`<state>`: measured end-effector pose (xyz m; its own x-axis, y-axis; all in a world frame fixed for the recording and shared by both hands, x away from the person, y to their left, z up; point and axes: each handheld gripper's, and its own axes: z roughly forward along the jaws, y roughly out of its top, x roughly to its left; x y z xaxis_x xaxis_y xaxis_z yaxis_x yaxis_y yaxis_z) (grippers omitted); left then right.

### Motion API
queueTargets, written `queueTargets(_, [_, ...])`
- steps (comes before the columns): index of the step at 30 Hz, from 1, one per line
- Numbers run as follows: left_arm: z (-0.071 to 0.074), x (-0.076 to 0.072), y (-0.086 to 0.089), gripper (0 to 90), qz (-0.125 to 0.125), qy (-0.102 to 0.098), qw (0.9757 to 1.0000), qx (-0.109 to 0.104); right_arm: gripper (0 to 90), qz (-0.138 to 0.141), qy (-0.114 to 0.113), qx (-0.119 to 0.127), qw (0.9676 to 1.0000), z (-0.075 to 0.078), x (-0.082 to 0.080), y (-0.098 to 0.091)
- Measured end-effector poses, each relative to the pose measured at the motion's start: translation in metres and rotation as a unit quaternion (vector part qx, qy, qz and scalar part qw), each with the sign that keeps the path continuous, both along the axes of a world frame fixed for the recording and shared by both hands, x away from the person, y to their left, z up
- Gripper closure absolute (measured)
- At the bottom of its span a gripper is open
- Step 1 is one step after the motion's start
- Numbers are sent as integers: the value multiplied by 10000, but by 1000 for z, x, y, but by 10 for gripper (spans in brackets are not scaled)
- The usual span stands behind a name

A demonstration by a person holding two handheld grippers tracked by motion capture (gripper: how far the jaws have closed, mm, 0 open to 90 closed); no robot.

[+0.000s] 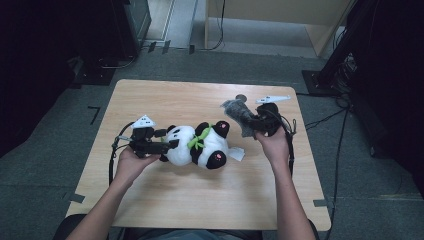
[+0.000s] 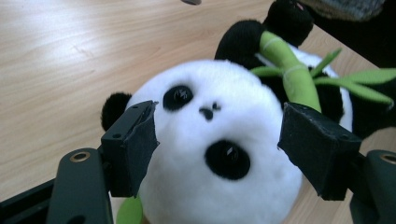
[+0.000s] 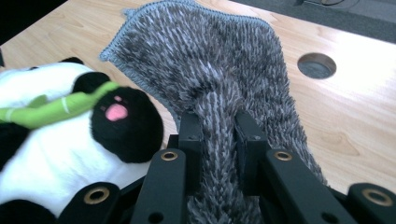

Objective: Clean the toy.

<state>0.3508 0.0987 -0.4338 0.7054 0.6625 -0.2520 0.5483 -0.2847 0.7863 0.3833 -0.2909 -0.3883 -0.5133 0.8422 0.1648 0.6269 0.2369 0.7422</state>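
Pale wooden counter (image 1: 165, 200) carries a black-and-white plush panda (image 1: 200, 145) lying at its middle. Left gripper (image 2: 219, 140) has its 2 fingers (image 2: 133, 144) apart beside the panda's head. Right gripper (image 3: 219, 140) has its fingers together, clamped on a shaggy grey cloth (image 3: 210, 60) lifted just beside the panda's foot.
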Motion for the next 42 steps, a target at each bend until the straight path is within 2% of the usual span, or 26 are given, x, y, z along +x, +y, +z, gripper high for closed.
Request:
queueTargets(3, [-4,-4,4,262,-19,83,9999,55,773,69,-28,-14,10000,5,0,5])
queueTargets(5, [-6,-8,7,263,-52,59,10000,-14,773,163,-70,-34,9998,11,-1,12])
queueTargets(6, [-7,-9,8,263,-107,125,9999,-39,772,200,-93,-51,9997,13,-1,15])
queueTargets(9, [-10,-11,9,264,-110,2,9999,60,770,437,-301,-153,9985,21,0,27])
queueTargets(14, [-15,-19,10,264,-100,-109,9999,28,771,630,-192,-133,9977,21,3,38])
queueTargets(17, [-22,-22,7,249,-57,-206,9997,141,769,759,-183,-51,9969,25,5,48])
queueTargets(18, [-25,-22,6,233,-45,-193,9996,201,769,881,-250,-83,9958,29,6,58])
queueTargets(20, [-29,-20,3,214,23,-174,9994,292,770,953,-270,-64,9951,31,6,63])
queueTargets(23, [-32,-19,1,179,71,-239,9994,237,768,1336,-247,79,9907,33,7,86])
queueTargets(24, [-33,-17,1,162,81,-251,9995,186,768,1336,-247,79,9907,33,7,86])
queueTargets(25, [-34,-15,1,162,82,-200,9997,146,768,1455,-211,138,9890,32,8,93])
queueTargets(26, [-36,-13,1,139,100,-62,9999,70,768,1544,-165,186,9877,31,8,99])
queueTargets(27, [-39,-10,2,120,73,69,9999,-9,769,1702,-77,258,9850,26,10,109])
queueTargets(29, [-42,-7,3,108,2,185,9998,-118,768,1740,-46,262,9844,24,12,112])
queueTargets(31, [-45,-5,4,90,-64,112,9998,-147,768,1804,78,241,9833,16,15,119])
queueTargets(34, [-48,-5,3,61,-177,-67,9998,-68,763,1892,276,248,9812,2,18,128])
queueTargets(36, [-51,-5,1,59,-223,-126,9997,17,759,1947,370,179,9800,-4,19,132])
queueTargets(38, [-54,-5,1,66,-249,-151,9996,-45,752,2002,416,54,9789,-9,20,137])
queueTargets(41, [-54,-4,1,156,-243,-215,9995,-43,703,2045,335,-229,9780,-14,18,143])
queueTargets(42, [-54,-5,1,238,-241,-223,9995,-22,642,2050,195,-322,9780,-17,16,146])
